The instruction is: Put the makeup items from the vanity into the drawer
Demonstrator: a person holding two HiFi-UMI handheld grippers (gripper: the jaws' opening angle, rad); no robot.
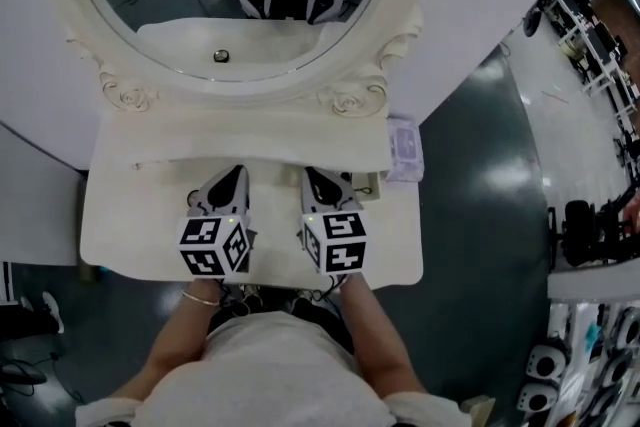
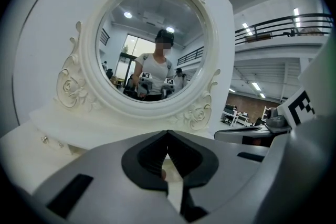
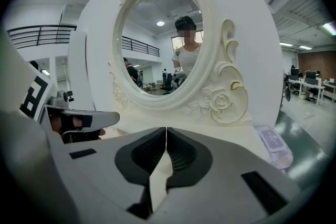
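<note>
The white vanity (image 1: 120, 225) stands on a dark floor (image 1: 480, 245) against a pale wall, and its worktop fills the near ground. An oval mirror (image 1: 215, 5) in a carved rose frame rises from the back of it and closes off the way ahead of both tools. Its glass reflects the person in a white top and the two marker cubes. Under the mirror runs a low drawer tier (image 1: 250, 140), shut, with a small knob on its front.

The left claw (image 1: 235, 179) and the right claw (image 1: 318, 179) hover side by side over the worktop's middle, pointing at that tier. Each has its jaws together with nothing between them.

A flat lavender-and-clear packet (image 1: 405, 147) lies at the tier's right end, right of the right claw and apart from it.
</note>
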